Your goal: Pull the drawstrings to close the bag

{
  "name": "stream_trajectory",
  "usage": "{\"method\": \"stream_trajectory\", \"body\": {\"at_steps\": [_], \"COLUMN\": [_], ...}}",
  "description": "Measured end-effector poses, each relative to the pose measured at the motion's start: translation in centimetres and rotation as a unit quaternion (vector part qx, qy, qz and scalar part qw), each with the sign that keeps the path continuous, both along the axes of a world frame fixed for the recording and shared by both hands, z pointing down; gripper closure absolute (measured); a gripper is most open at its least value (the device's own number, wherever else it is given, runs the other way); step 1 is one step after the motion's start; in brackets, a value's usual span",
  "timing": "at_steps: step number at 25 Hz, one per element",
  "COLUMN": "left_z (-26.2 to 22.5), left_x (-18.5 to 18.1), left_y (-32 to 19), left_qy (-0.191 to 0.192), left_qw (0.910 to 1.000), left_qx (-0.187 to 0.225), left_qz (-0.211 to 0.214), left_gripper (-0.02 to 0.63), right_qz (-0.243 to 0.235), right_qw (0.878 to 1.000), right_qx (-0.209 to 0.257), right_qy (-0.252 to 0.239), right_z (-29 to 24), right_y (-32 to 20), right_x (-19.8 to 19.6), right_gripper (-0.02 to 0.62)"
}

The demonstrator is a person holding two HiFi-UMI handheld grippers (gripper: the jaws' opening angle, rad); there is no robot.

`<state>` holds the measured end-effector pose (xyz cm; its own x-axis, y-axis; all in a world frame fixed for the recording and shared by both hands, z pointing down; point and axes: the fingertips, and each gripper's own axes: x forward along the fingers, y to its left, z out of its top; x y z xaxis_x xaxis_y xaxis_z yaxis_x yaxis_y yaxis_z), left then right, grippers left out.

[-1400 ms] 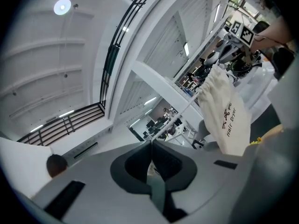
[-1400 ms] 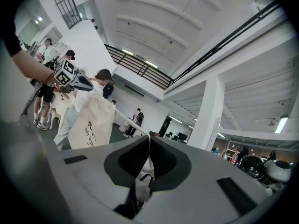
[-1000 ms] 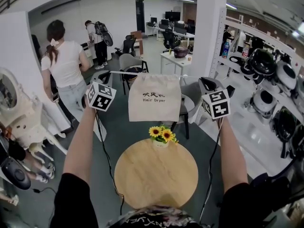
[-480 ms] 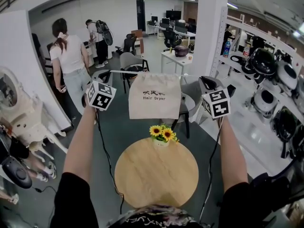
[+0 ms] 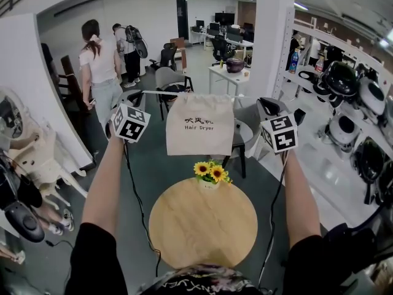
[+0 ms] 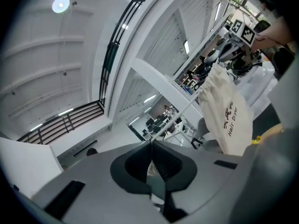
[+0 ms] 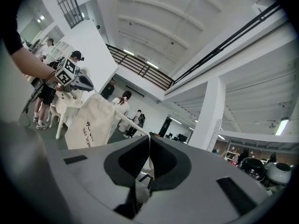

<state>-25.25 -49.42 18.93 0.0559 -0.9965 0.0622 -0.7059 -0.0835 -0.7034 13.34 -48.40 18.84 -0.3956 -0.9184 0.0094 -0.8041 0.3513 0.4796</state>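
A cream cloth bag (image 5: 200, 125) printed "Hair Dryer" hangs in the air above the table, its mouth gathered. Its white drawstring (image 5: 184, 94) runs taut to both sides. My left gripper (image 5: 140, 95) is shut on the left end of the string and my right gripper (image 5: 260, 103) on the right end. In the left gripper view the string (image 6: 180, 113) leads from the shut jaws (image 6: 151, 143) up to the bag (image 6: 226, 111). The right gripper view shows the same: the string (image 7: 131, 122) goes from the shut jaws (image 7: 149, 136) to the bag (image 7: 91, 122).
A round wooden table (image 5: 202, 226) stands below, with a small pot of sunflowers (image 5: 209, 174) at its far edge. Grey chairs (image 5: 169, 82) stand behind the bag. A white pillar (image 5: 270, 35) and a shelf of appliances (image 5: 344, 91) are at the right; people (image 5: 101, 72) stand at the left.
The person in the white shirt has walked further back along the left side. The grippers, string and bag have stayed almost still.
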Motion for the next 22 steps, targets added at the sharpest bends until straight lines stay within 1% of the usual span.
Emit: {"method": "stream_trajectory", "body": {"at_steps": [22], "left_z": [-0.13], "left_x": [0.09], "left_y": [-0.37], "left_qy": [-0.006], "left_qw": [1.0000], "left_qx": [-0.003], "left_qz": [0.002], "left_gripper": [0.586], "right_qz": [-0.002], "right_qw": [1.000], "right_qx": [0.004], "right_qy": [-0.007], "right_z": [-0.46], "right_y": [-0.32], "right_x": [0.10], "right_gripper": [0.586]}}
